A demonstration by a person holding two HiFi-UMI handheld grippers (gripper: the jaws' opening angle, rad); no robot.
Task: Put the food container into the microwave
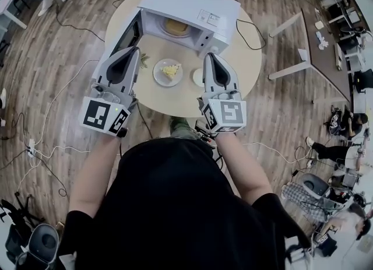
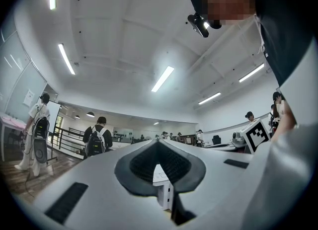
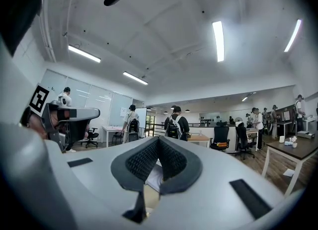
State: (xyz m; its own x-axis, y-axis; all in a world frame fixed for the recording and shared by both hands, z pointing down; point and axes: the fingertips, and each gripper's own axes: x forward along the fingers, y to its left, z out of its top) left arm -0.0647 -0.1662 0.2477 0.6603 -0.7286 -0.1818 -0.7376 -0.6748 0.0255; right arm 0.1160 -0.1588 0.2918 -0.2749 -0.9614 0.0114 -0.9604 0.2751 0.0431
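A round white food container point(image 1: 168, 72) with yellow food in it sits on the round wooden table point(image 1: 175, 102), in front of the white microwave point(image 1: 189, 3). The microwave's door point(image 1: 127, 33) stands open to the left, and a yellowish turntable point(image 1: 175, 27) shows inside. My left gripper point(image 1: 136, 49) is shut and empty, its tip left of the container near the door. My right gripper point(image 1: 208, 55) is also shut and empty, to the container's right. In the left gripper view the left gripper point(image 2: 158, 141) is closed, with the microwave point(image 2: 163, 187) showing below. The right gripper point(image 3: 158, 138) is likewise closed.
A small white round thing point(image 1: 198, 77) lies by the right gripper's side. A small green bit point(image 1: 144, 60) lies near the left gripper. A black cable point(image 1: 252, 41) runs from the microwave off the table. Desks point(image 1: 323, 41) stand at the right, and cables point(image 1: 41, 146) trail on the floor.
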